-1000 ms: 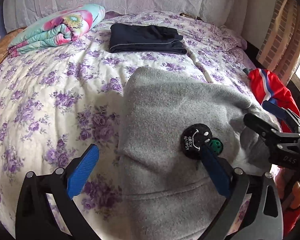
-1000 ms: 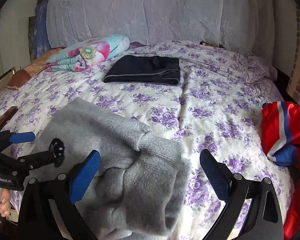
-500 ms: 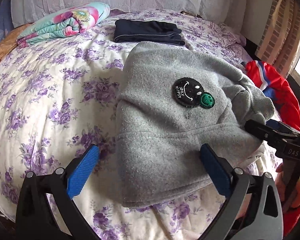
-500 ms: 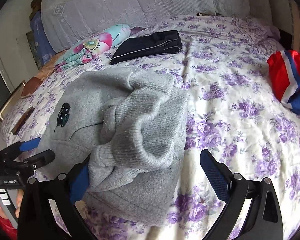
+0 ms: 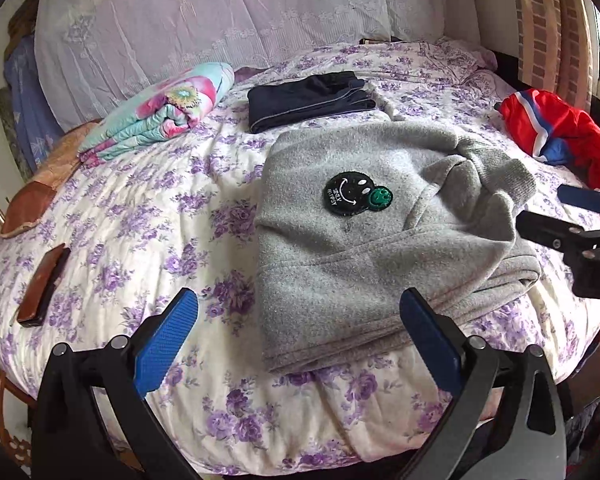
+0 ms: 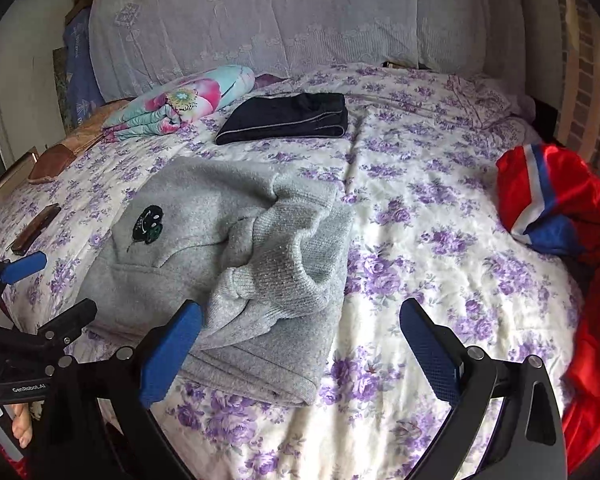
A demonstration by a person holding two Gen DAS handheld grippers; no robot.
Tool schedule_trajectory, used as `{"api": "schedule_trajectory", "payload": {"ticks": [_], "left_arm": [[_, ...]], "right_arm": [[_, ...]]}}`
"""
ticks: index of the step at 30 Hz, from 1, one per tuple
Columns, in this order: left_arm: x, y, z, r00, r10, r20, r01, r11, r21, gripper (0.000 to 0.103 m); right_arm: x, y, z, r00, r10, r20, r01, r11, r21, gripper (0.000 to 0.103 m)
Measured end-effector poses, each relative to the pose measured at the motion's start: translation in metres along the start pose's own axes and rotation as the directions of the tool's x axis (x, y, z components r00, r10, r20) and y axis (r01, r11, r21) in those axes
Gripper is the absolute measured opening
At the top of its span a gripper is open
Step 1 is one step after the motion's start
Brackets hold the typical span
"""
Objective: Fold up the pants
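Floral purple bedspread (image 5: 148, 216) covers the bed.
Grey fleece pants (image 5: 364, 232), folded, smiley patch (image 5: 354, 194) upward, ribbed cuffs bunched on top: near the bed's front edge.
Folded dark navy garment (image 6: 284, 120): farther back, well apart.
Rolled floral quilt (image 5: 168, 108): by the headboard.
Red jacket (image 6: 556, 200): right edge.
Brown phone (image 5: 44, 284): left.
Left claw (image 5: 296, 344): wide, empty, above the front edge.
Right claw (image 6: 300, 348): wide, empty.
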State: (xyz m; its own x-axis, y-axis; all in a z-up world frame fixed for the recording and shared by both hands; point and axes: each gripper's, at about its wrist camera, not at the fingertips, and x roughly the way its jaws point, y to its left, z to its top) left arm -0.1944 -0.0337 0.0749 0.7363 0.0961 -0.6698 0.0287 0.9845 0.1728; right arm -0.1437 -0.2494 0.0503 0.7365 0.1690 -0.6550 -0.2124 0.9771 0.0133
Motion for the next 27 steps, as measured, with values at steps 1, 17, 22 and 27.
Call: {"api": "schedule_trajectory", "payload": {"ticks": [1,17,22,27], "left_arm": [[-0.004,-0.004,0.002,1.000,0.031,-0.004,-0.031,0.999,0.015,0.098],[-0.121,0.005,0.020,0.989,-0.052,0.138,0.066,0.992,-0.105,0.098],[-0.136,0.000,0.012,0.992,0.025,0.122,-0.010,0.992,-0.124,0.098],[-0.134,-0.003,-0.002,0.987,0.130,0.093,-0.120,0.987,-0.108,0.098]], "right_arm": [[-0.010,0.001,0.002,1.000,-0.016,0.022,0.016,1.000,-0.007,0.100],[-0.167,-0.001,0.011,0.955,-0.008,0.295,-0.012,0.998,0.065,0.100],[-0.152,0.026,-0.003,0.976,0.004,0.217,-0.006,1.000,0.008,0.100],[-0.119,0.039,-0.016,0.996,-0.001,0.094,0.001,1.000,-0.006,0.100]]}}
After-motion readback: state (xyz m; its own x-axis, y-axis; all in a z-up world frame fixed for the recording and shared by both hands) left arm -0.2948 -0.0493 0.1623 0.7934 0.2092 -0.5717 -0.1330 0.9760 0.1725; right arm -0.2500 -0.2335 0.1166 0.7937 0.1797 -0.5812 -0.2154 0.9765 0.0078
